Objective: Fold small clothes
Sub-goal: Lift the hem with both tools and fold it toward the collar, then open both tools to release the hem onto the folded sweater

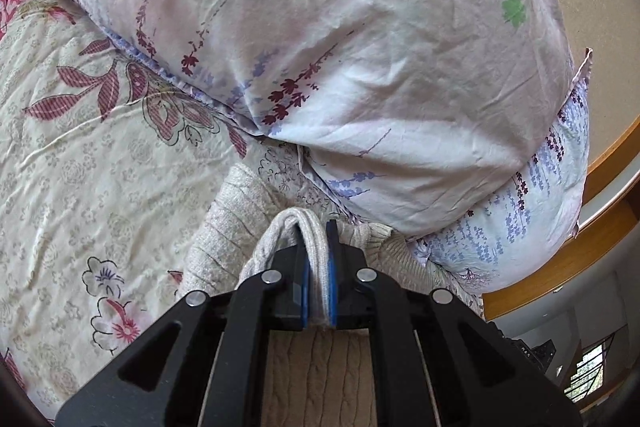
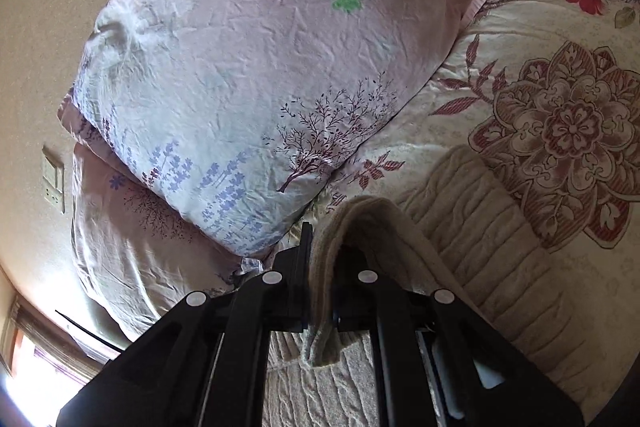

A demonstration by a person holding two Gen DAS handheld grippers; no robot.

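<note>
Both tools pinch folded edges of a beige knit sweater [image 1: 224, 227], the left tool [image 1: 316, 267] and right tool [image 2: 322, 267] apparently drawing it taut for a fold over the floral bed quilt [image 1: 80, 155], pillows [image 2: 248, 67] stacked beyond.

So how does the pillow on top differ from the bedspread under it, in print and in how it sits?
The pillow is pale pink with small lavender sprigs, a bare tree and one green clover; the bedspread is cream with big red-maroon flowers and leaves. The pillow is puffed up and stacked on a second pillow; the bedspread lies flat, with the beige knit sweater on it. Both are wrinkled floral fabric.
</note>
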